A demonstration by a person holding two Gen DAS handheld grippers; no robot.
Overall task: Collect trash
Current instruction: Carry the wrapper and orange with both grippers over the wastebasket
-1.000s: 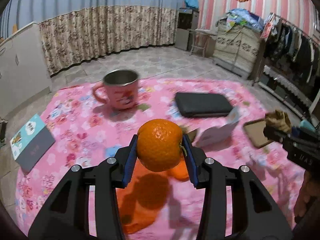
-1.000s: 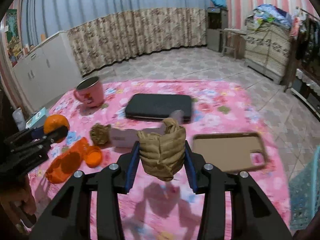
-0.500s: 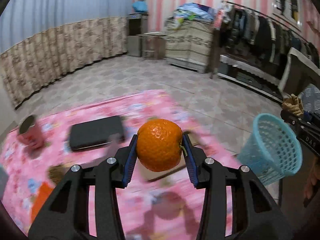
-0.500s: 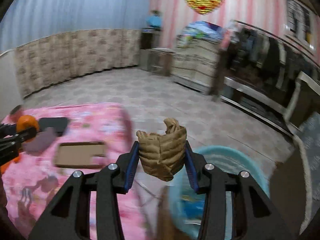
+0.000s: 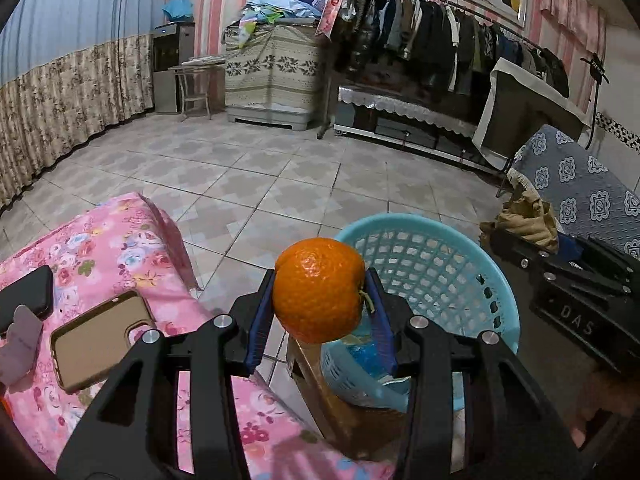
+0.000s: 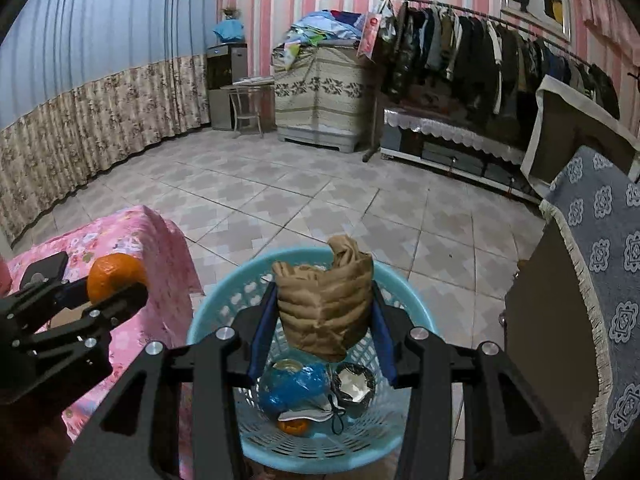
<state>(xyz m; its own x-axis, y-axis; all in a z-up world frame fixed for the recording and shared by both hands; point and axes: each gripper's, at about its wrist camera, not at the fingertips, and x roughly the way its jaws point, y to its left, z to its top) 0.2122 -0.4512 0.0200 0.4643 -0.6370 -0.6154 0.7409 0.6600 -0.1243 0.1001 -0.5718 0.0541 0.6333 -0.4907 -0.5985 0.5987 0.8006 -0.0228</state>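
My left gripper (image 5: 319,318) is clamped partway closed on an orange (image 5: 319,289), blue pads pressing both its sides. My right gripper (image 6: 325,322) likewise squeezes a crumpled brown paper wad (image 6: 326,304). The turquoise basket (image 6: 224,304) sits directly below the right fingers and just right of the left ones. On the right gripper's body I read "DAS" (image 5: 576,319); further letters are cut off. The basket's contents are partly hidden.

Left gripper (image 5: 320,312) sat lower centre of frame, pads clamped. Right gripper (image 6: 325,320) likewise lower centre, angled downward, pads clamped.
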